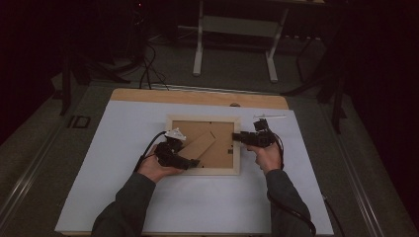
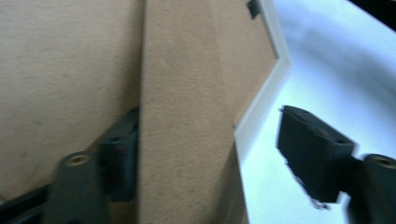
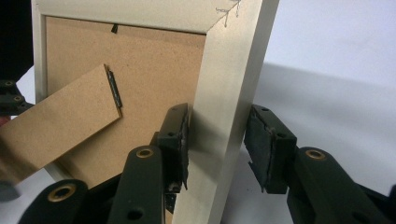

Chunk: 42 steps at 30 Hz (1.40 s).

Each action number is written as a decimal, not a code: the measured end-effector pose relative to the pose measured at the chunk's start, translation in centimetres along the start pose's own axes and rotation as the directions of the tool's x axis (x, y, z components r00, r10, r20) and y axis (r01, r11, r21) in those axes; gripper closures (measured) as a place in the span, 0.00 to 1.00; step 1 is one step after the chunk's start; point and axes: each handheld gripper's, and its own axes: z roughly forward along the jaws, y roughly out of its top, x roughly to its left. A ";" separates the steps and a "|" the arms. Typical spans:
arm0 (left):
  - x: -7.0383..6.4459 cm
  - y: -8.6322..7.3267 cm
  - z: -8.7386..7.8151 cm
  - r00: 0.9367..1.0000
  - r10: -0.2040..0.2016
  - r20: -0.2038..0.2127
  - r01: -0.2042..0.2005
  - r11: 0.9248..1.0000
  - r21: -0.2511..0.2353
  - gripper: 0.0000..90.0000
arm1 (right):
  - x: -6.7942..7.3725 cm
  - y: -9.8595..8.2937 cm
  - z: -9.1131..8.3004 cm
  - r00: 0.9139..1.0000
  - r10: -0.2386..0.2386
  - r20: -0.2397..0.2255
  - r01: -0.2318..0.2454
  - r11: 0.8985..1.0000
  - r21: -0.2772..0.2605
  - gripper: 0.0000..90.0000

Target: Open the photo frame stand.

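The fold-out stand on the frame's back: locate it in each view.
High view: stand slants across the backing, centre.
Left gripper view: a tall strip up the middle, between the left tongs.
Right gripper view: at left, hinge uppermost.
Shared landmark: the pale frame rail.

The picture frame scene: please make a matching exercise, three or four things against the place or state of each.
Things:
1. picture frame
2. easel stand
3. right tongs
4. left tongs

Places or states:
A. astride the frame's right rail
B. face down on the white sheet
C. at the stand's lower end
D. brown flap hinged to the backing board

Pairs: 1-B, 2-D, 3-A, 4-C
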 end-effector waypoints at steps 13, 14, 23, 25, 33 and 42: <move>-0.9 0.2 -0.1 0.992 0.074 -0.102 -0.073 0.997 0.013 0.56 | 0.3 0.3 -0.5 1.000 -0.025 0.010 0.025 1.000 -0.012 0.68; -1.0 0.3 0.0 0.991 0.079 -0.110 -0.077 0.997 0.018 0.56 | 0.3 0.3 -0.5 1.000 -0.024 0.011 0.024 1.000 -0.015 0.68; -1.4 0.5 0.1 0.986 0.095 -0.136 -0.093 0.995 0.023 0.57 | 0.4 0.4 -0.8 1.000 -0.024 0.020 0.025 0.999 -0.028 0.68; -1.5 0.6 0.2 0.984 0.100 -0.145 -0.097 0.995 0.024 0.57 | 0.4 0.4 -1.0 0.999 -0.030 0.025 0.030 0.999 -0.032 0.68; -1.7 1.0 0.4 0.977 0.112 -0.184 -0.108 0.994 0.033 0.57 | 0.8 0.6 -1.4 0.997 -0.053 0.056 0.056 0.997 -0.052 0.69; -1.8 1.6 0.7 0.966 0.129 -0.223 -0.122 0.992 0.045 0.58 | 1.1 0.8 -2.1 0.994 -0.072 0.079 0.078 0.994 -0.079 0.69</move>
